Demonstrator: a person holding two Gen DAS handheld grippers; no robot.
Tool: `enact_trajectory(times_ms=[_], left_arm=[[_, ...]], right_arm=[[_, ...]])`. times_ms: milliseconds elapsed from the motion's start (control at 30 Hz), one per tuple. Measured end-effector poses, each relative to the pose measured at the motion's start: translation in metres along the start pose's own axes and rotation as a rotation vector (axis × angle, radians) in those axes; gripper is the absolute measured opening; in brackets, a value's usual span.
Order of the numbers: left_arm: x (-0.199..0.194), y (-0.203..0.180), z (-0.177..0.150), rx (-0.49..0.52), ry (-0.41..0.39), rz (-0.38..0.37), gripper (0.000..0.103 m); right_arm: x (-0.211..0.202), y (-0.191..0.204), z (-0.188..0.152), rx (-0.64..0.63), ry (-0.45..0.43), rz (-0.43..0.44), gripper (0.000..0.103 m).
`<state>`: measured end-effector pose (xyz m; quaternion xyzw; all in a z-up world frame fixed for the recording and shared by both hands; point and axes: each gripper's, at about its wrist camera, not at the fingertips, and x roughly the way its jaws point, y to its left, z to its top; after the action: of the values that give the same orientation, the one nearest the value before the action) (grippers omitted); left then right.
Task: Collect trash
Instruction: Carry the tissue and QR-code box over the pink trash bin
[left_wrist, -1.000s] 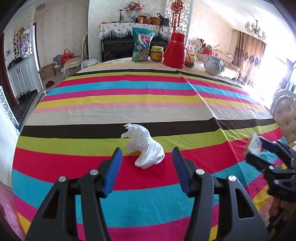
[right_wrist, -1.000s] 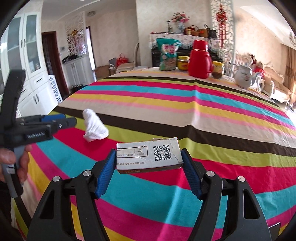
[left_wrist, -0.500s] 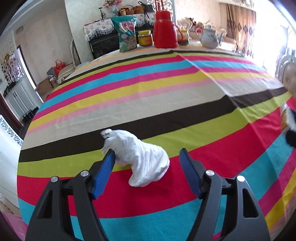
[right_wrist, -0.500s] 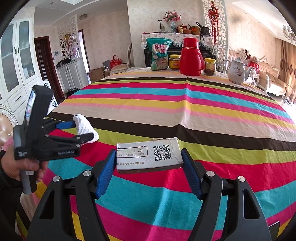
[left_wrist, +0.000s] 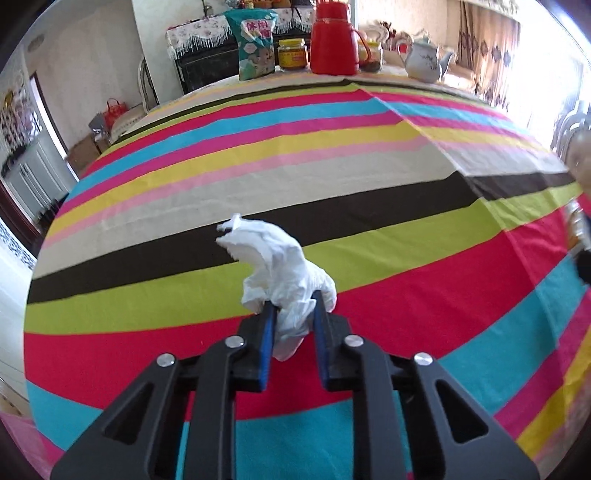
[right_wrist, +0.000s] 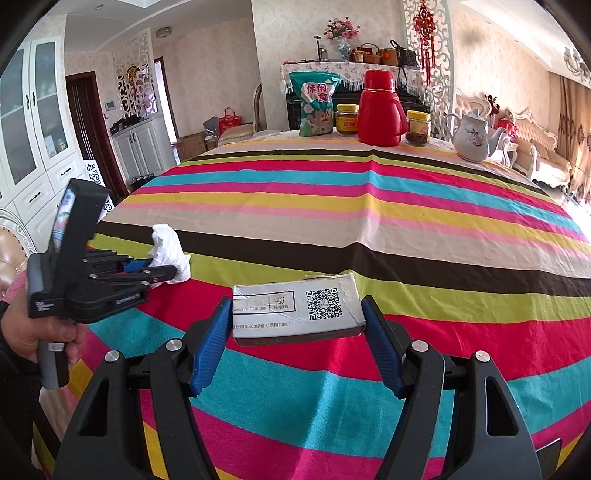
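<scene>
Two trash items gripped: left gripper (left_wrist: 293, 314) fingers pinch crumpled white tissue (left_wrist: 284, 266); right gripper (right_wrist: 297, 328) fingers clamp flat grey cardboard box (right_wrist: 297, 310) (disposal pending).

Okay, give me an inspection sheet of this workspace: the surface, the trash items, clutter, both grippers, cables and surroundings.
Surface: striped multicolour tablecloth over the table.
Job's things: crumpled white tissue; small grey cardboard box with a QR code.
Clutter: at the far edge, green snack bag, yellow-lidded jar, red thermos jug, second jar, white teapot.
Grippers: left gripper has just been closing and pinches the tissue; right gripper clamps the box.
Cables: nothing seen.
Surroundings: white cabinets, dark doorway, covered sideboard, sofa.
</scene>
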<state>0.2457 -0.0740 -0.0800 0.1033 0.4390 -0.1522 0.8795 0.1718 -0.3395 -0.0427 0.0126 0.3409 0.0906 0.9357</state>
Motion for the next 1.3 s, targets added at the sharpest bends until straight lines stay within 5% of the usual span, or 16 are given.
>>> enact_trajectory(times_ms=[467, 1300], left_arm=[[-0.082, 0.017, -0.032, -0.143, -0.127, -0.037, 0.018], [-0.212, 0.121, -0.117, -0.365, -0.295, 0.111, 0.018]], right_arm=[[-0.005, 0.016, -0.001, -0.026, -0.013, 0.013, 0.066], [-0.028, 0.116, 0.027, -0.142, -0.056, 0.129, 0.066]])
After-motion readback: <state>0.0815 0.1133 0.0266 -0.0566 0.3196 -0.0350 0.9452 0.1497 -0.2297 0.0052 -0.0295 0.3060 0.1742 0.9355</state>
